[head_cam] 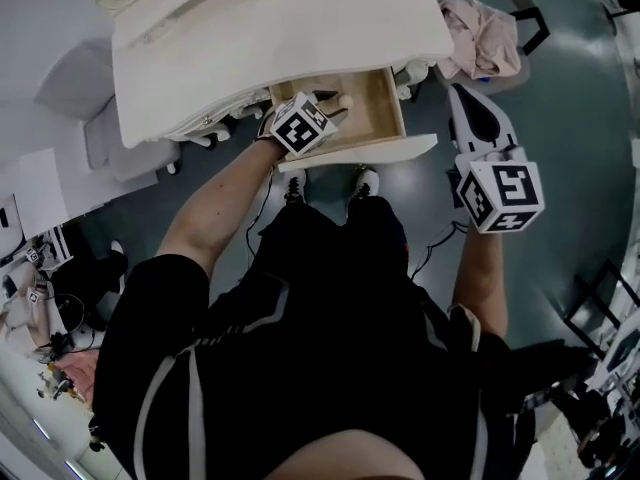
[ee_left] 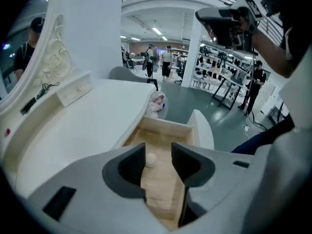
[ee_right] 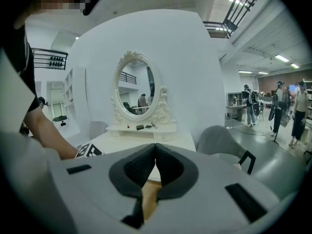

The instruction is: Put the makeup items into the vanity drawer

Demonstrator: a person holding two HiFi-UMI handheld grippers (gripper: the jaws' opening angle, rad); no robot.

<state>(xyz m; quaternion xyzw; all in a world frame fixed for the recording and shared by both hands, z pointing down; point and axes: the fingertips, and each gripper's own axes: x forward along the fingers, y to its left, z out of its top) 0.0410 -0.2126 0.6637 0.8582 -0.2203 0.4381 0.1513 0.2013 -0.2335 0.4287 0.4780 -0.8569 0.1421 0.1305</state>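
Observation:
The vanity drawer point(head_cam: 388, 96) stands pulled out from under the white vanity top point(head_cam: 280, 28). A small cream makeup sponge point(head_cam: 345, 100) lies on the drawer's wooden floor point(ee_left: 165, 179). My left gripper point(ee_left: 158, 151) hovers over the drawer, jaws wide open. The sponge point(ee_left: 150, 160) shows just beyond the left pad and is not pressed by either one. In the head view its marker cube point(head_cam: 301, 124) covers the jaws. My right gripper point(ee_right: 155, 148) is shut with nothing in it, held over the floor to the right of the drawer point(head_cam: 462, 96).
A grey chair with a pink cloth point(head_cam: 482, 26) stands right of the vanity. An oval mirror point(ee_right: 138, 86) sits on the vanity's back shelf with a few small items point(ee_right: 140, 127). My feet point(head_cam: 330, 183) are below the drawer front point(head_cam: 360, 154). People walk in the hall behind.

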